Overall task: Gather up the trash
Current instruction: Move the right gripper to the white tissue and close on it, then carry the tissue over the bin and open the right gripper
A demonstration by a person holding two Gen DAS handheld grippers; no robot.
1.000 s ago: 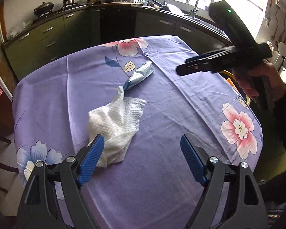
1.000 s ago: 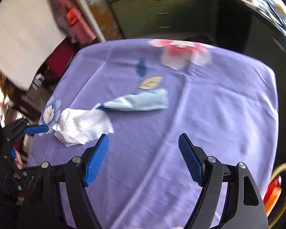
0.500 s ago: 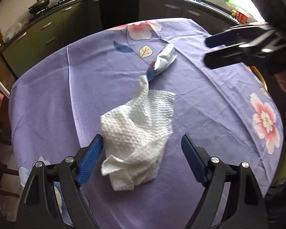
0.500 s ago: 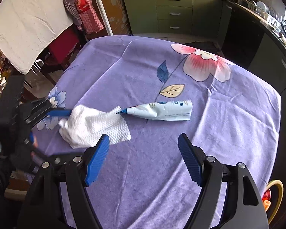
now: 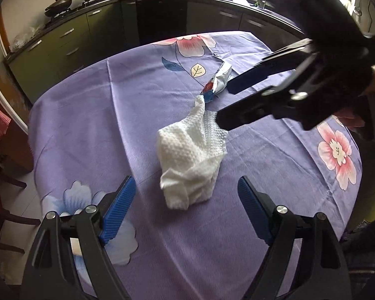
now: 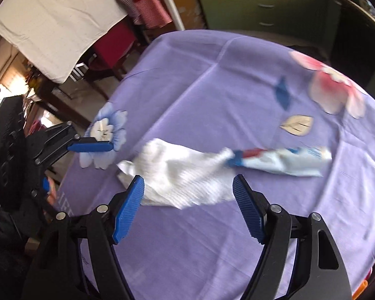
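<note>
A crumpled white paper towel [image 5: 191, 161] lies on the purple flowered tablecloth [image 5: 112, 115]. A squeezed toothpaste tube [image 5: 218, 81] lies just beyond it, its end touching the towel. My left gripper [image 5: 186, 207] is open and empty, its fingers either side of the towel's near end. My right gripper [image 6: 188, 206] is open and empty, low over the towel [image 6: 180, 175], with the tube [image 6: 282, 161] to its right. In the left wrist view the right gripper [image 5: 225, 105] comes in from the right, above the towel's far end.
Dark green kitchen cabinets [image 5: 62, 42] and a counter with a stove and dish rack run behind the table. A red chair [image 6: 110, 52] and a hanging white cloth [image 6: 55, 22] stand beyond the table's far edge. The left gripper [image 6: 87, 147] shows at the left.
Both grippers have closed in on the paper towel. The right gripper swung left and down from the tube toward the towel. The left gripper drew back slightly. Both stayed open.
</note>
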